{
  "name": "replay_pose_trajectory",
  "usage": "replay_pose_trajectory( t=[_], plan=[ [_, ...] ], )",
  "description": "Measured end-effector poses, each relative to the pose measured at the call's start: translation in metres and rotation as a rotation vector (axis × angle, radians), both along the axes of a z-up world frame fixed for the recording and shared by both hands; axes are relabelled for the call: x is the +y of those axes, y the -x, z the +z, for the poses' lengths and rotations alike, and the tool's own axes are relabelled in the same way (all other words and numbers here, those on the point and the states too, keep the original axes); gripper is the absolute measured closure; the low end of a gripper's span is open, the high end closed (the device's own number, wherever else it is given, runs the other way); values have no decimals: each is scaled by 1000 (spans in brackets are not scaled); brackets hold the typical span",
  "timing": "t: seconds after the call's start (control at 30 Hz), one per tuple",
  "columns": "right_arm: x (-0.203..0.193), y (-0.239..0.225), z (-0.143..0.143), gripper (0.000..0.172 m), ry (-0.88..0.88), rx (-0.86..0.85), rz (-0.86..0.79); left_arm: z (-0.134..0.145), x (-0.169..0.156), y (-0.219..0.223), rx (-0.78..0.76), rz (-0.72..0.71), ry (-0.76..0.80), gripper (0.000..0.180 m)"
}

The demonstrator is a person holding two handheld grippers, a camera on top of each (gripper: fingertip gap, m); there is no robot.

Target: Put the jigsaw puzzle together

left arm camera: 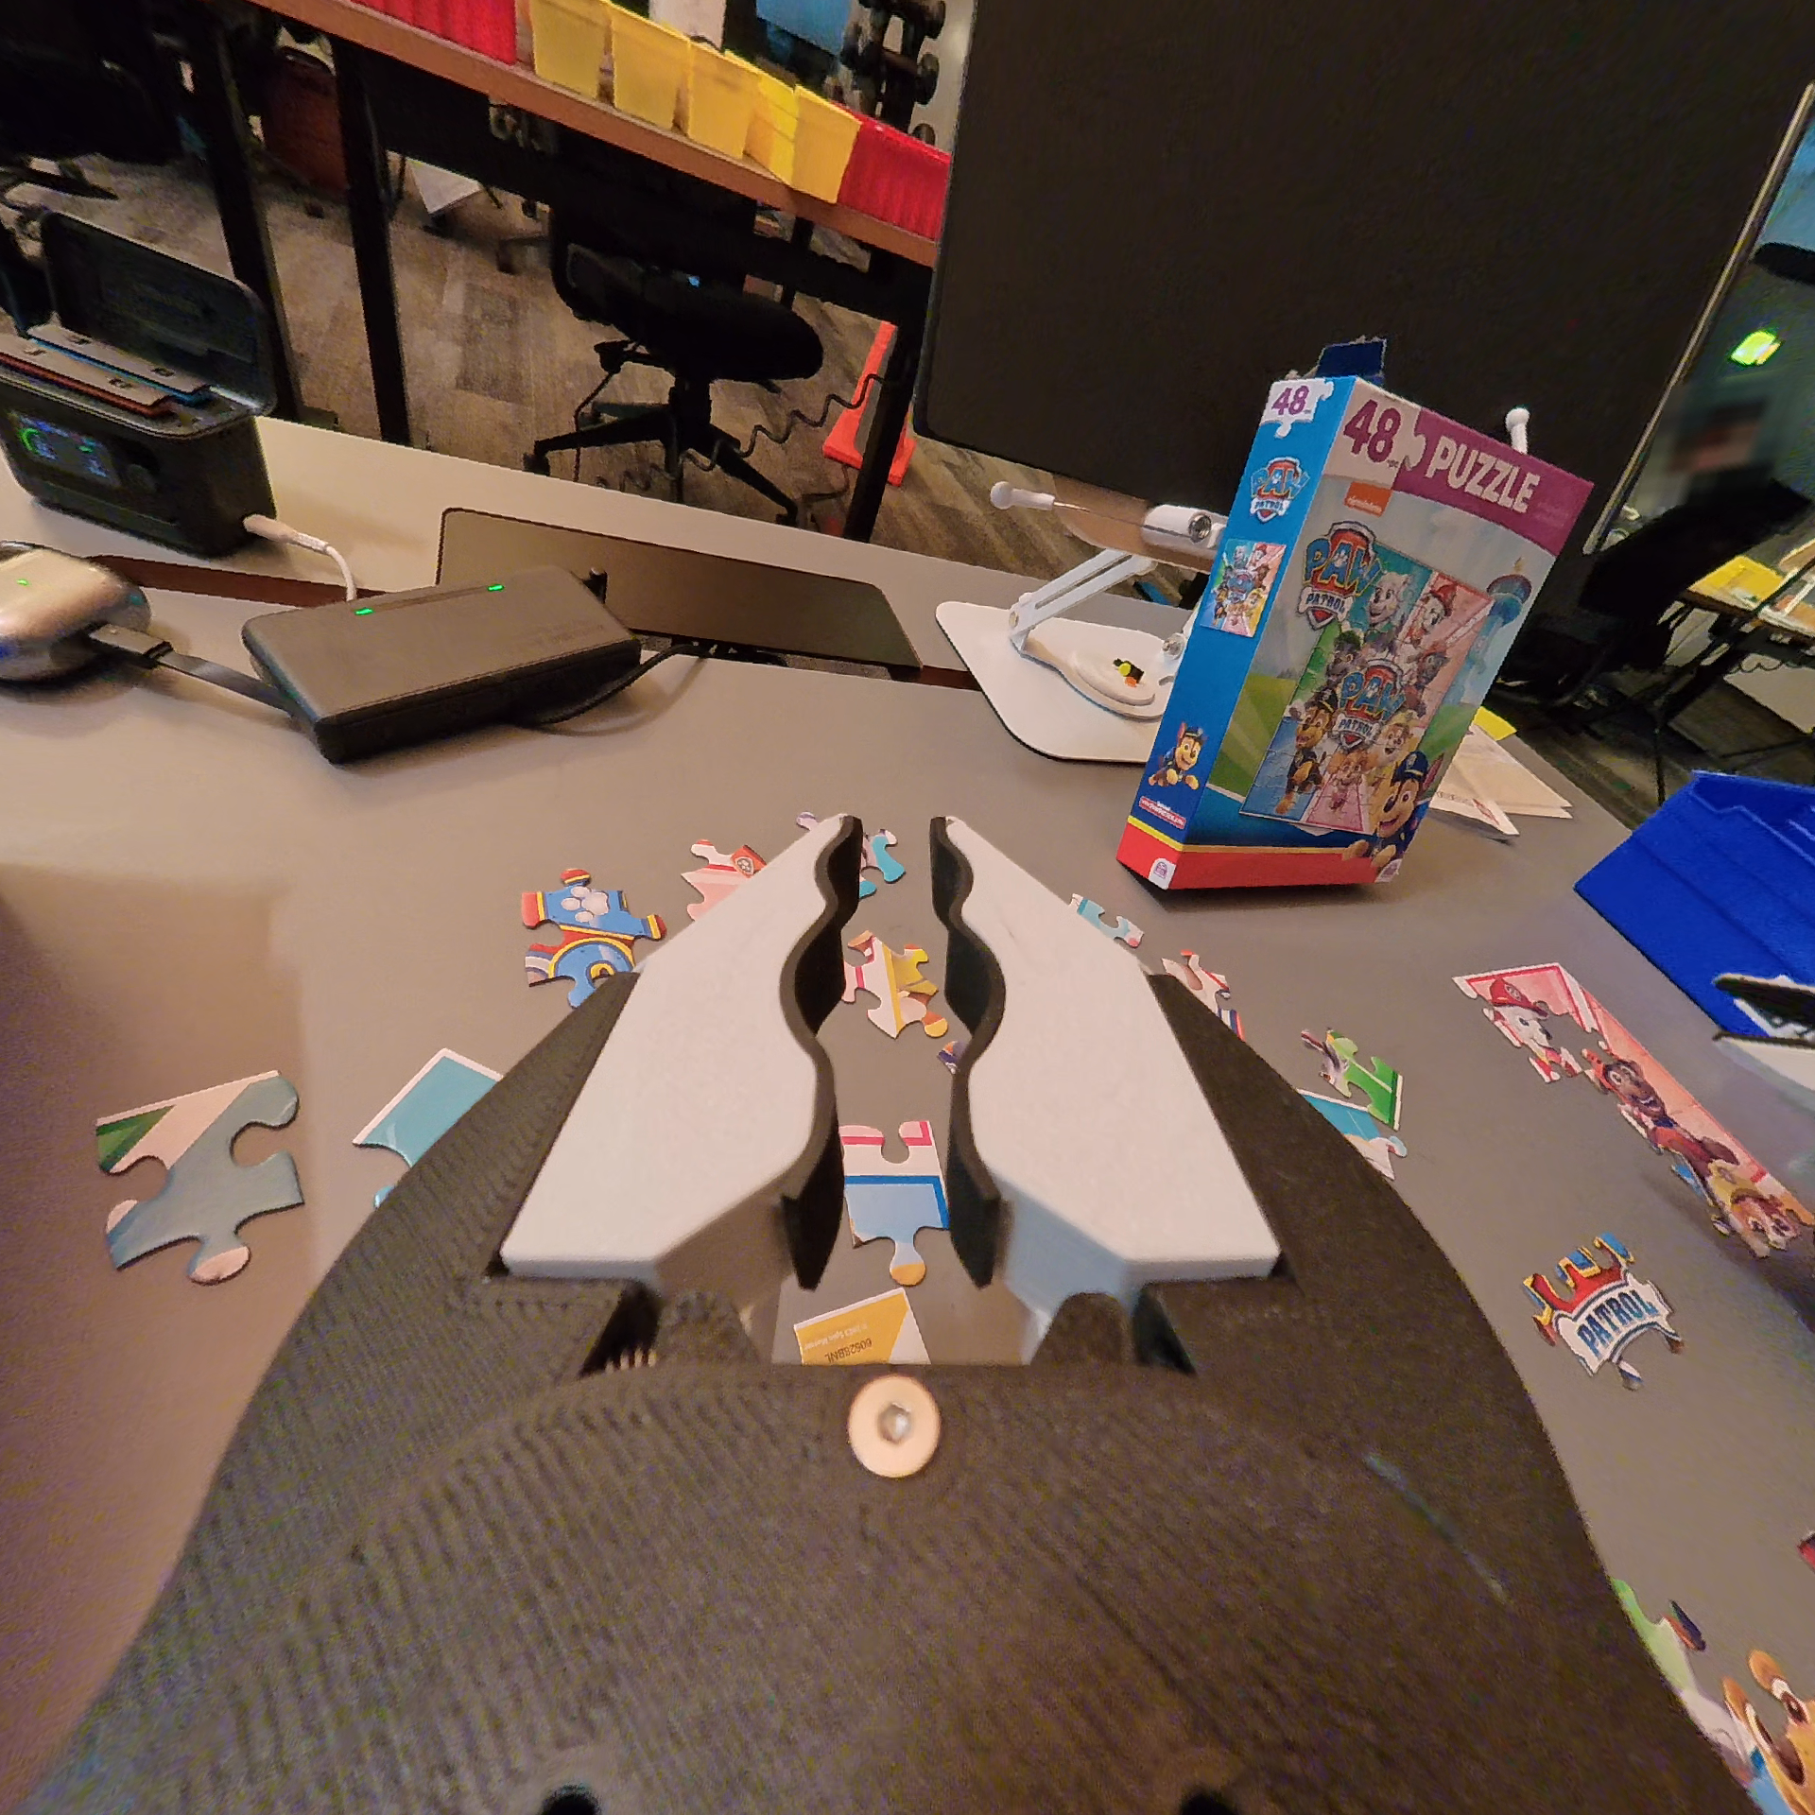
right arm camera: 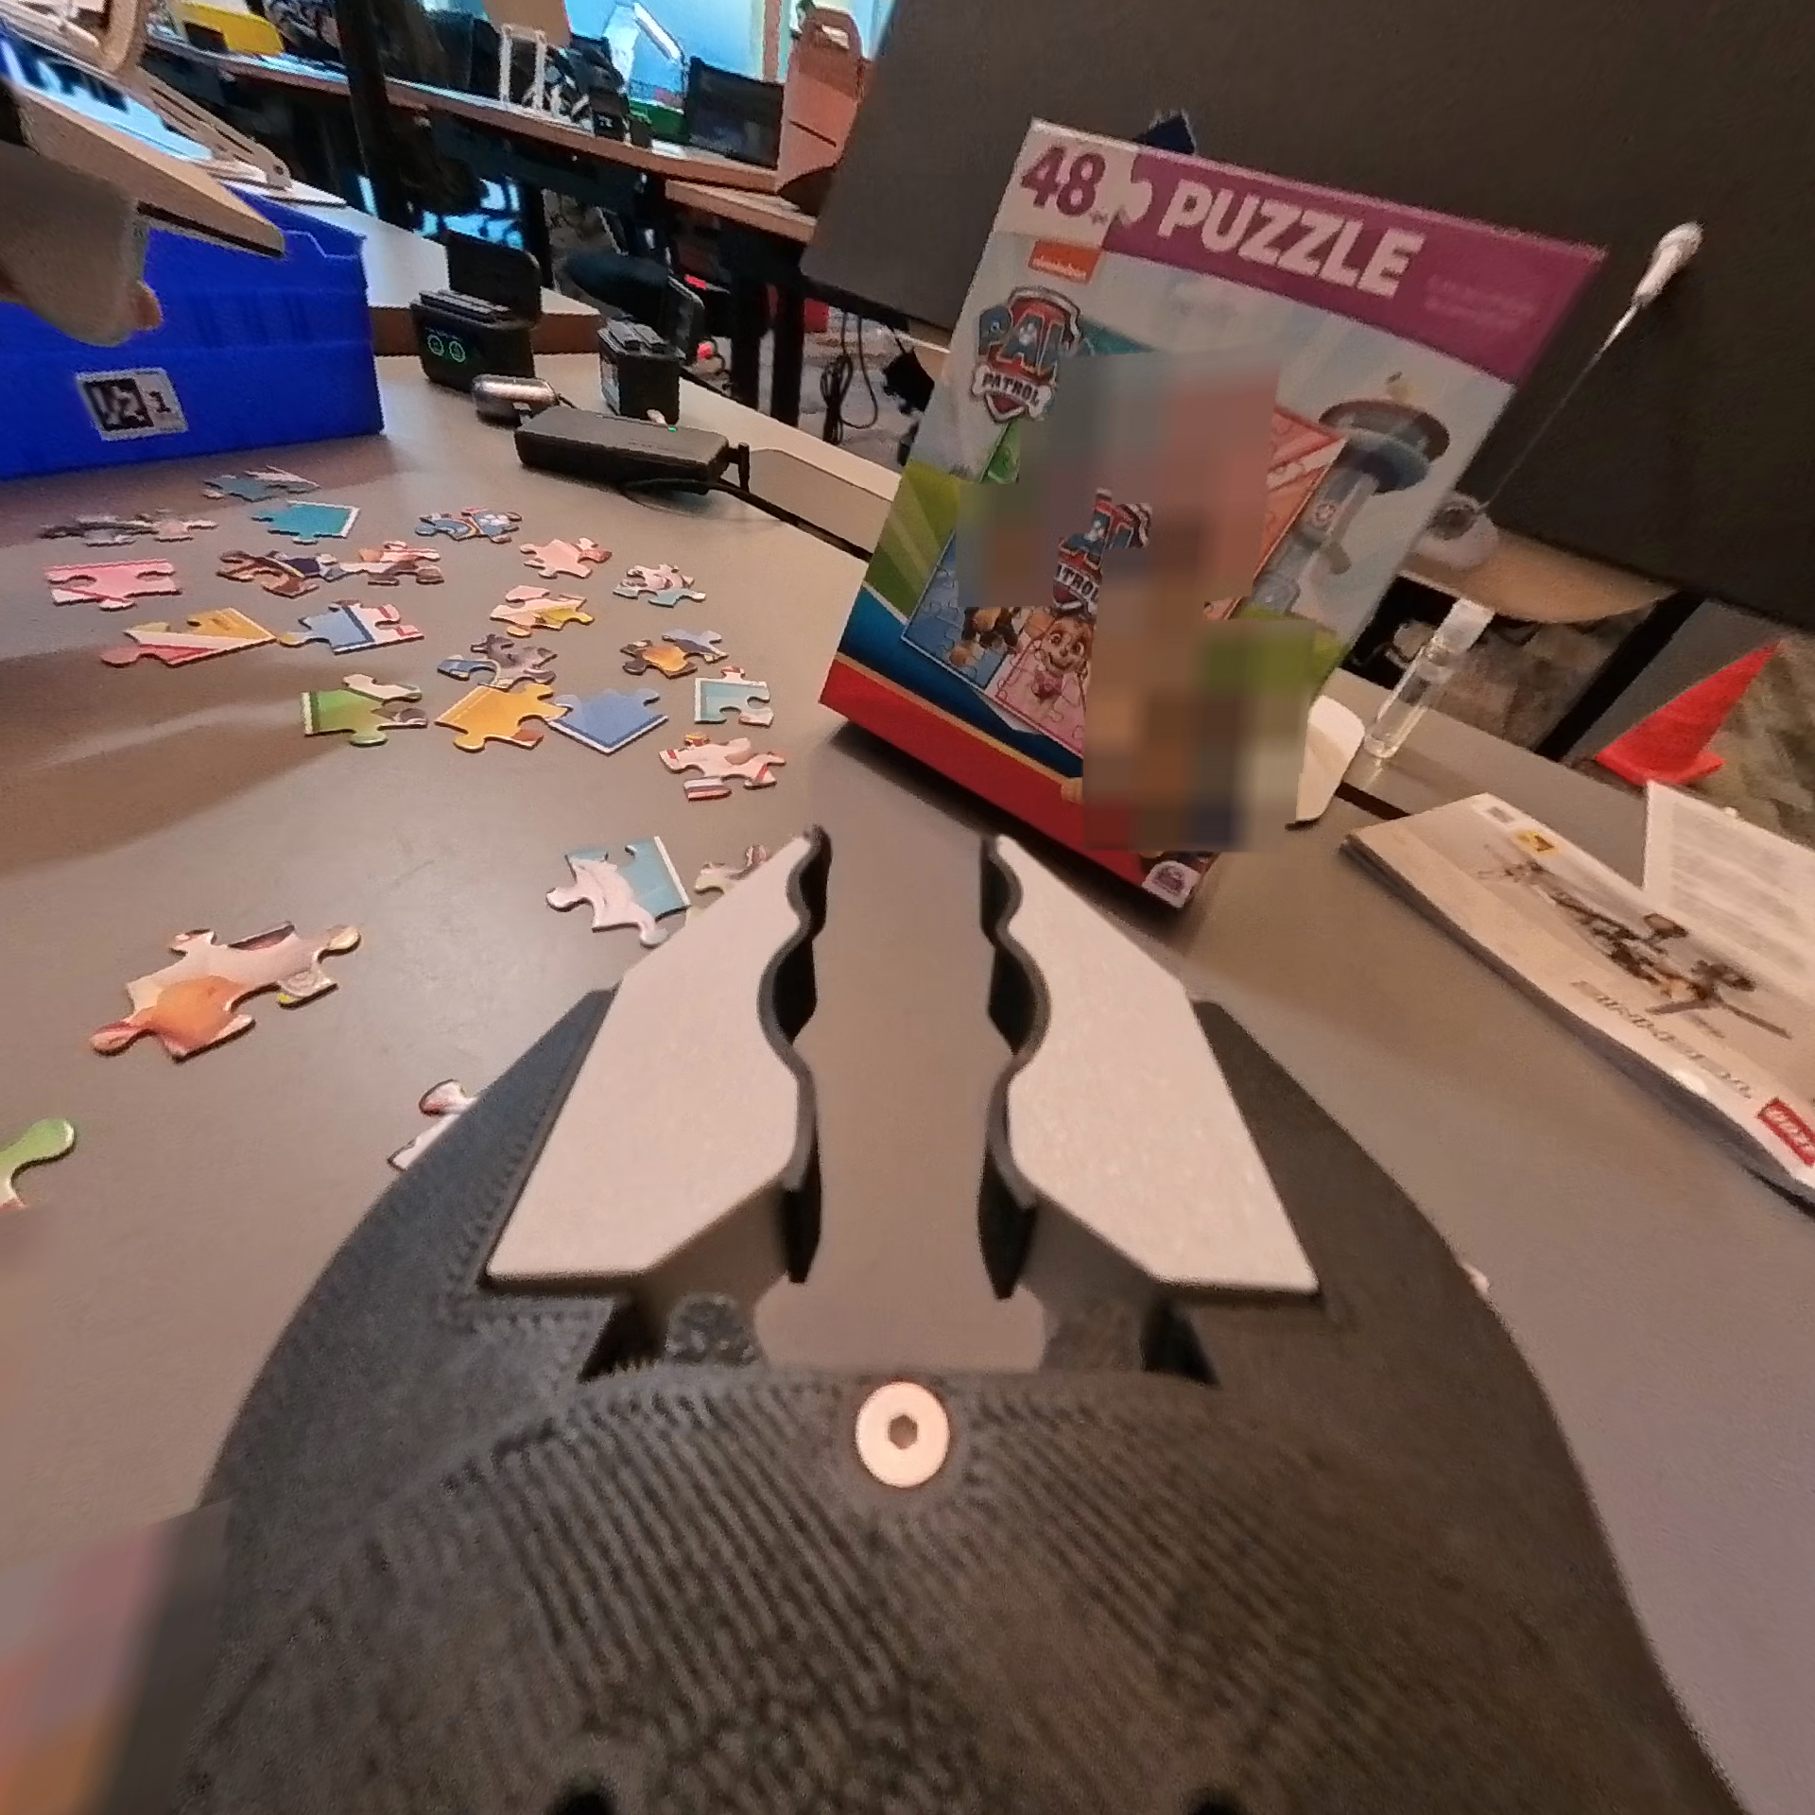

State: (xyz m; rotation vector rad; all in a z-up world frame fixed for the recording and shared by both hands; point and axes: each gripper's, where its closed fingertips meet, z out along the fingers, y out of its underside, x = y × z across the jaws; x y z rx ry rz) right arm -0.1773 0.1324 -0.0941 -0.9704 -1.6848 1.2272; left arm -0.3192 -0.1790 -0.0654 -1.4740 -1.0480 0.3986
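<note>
While loose puzzle pieces lie scattered on the grey table, the left gripper hovers above them, jaws parted, empty; the right gripper, jaws open and empty, nears the upright puzzle box.

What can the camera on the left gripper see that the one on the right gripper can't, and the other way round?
Only the left view shows the joined strip of puzzle at the right and the grey earbud case. Only the right view shows the open booklet and the small clear bottle. Both show the puzzle box standing upright, loose puzzle pieces scattered on the grey table, the blue bin and the black power brick. Each view's own gripper is open and empty.
</note>
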Motion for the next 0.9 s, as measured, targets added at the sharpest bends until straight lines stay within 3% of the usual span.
replay_pose_trajectory(
  t=[0.2, 0.5, 0.63, 0.73, 0.9],
  plan=[
    [-17, 12, -6, 119, 118, -133, 48, 0, -5, 1, -7, 5, -28, 168],
    [-80, 60, -17, 114, -74, -312, 182, 5, -8, -1, 2, -2, -52, 168],
    [-100, 89, -53, 119, -165, -452, 197, 9, -11, -2, 10, -2, -70, 167],
    [-103, 103, -84, 112, -222, -574, 178, 11, -13, -2, 16, -1, -71, 167],
    [-116, 113, -98, 109, -161, -639, 192, 0, -17, 2, 29, 59, 122, 167]
  ],
)
